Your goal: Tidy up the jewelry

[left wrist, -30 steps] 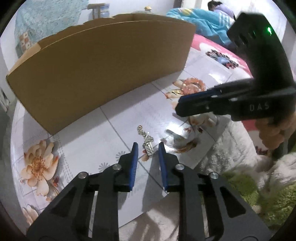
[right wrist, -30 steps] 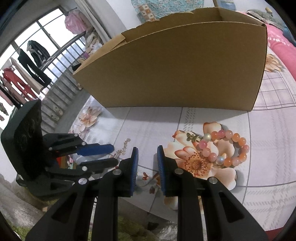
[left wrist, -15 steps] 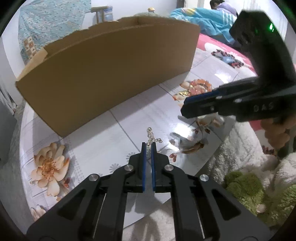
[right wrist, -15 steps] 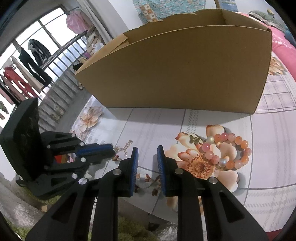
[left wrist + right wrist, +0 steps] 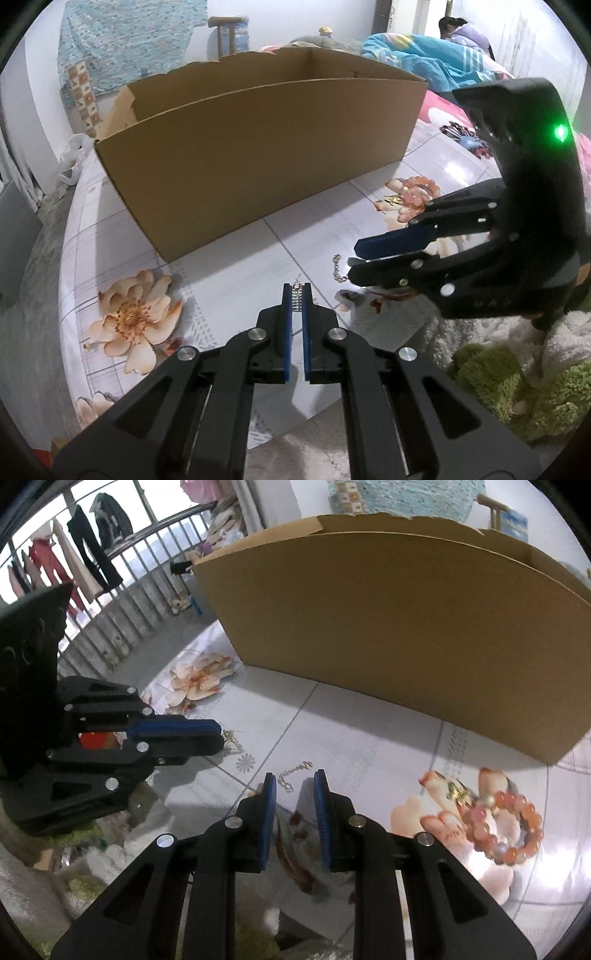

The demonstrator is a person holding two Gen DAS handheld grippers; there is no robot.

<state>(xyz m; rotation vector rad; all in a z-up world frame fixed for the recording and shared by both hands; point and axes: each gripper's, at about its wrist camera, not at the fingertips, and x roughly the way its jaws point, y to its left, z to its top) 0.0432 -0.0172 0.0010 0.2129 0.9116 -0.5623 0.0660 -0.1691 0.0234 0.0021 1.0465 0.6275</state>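
1. The silver chain (image 5: 296,293) is pinched at one end between the blue pads of the left tool (image 5: 296,291), which is clamped tight on it at about 6 o'clock of the left wrist view.
2. Its free end (image 5: 294,774) trails over the tabletop (image 5: 229,280) and shows in the right wrist view just ahead of the right tool (image 5: 294,786), at about 12 o'clock from that tool's tips.
3. The right tool's jaws stand a little apart, with nothing pressed between the pads; the chain lies beyond them, not inside.
4. In the left wrist view the right tool comes in from 3 o'clock, its tips close to a loop of the chain on the tabletop.
5. A bracelet of orange and pink beads (image 5: 506,829) rests on a printed flower of the tabletop cover, at about 4 o'clock in the right wrist view, well apart from the chain.
6. A long open cardboard box (image 5: 266,147) stands upright across the tabletop at 12 o'clock, beyond both tools.
7. A green shaggy rug (image 5: 517,387) lies past the tabletop edge at 4 o'clock in the left wrist view.
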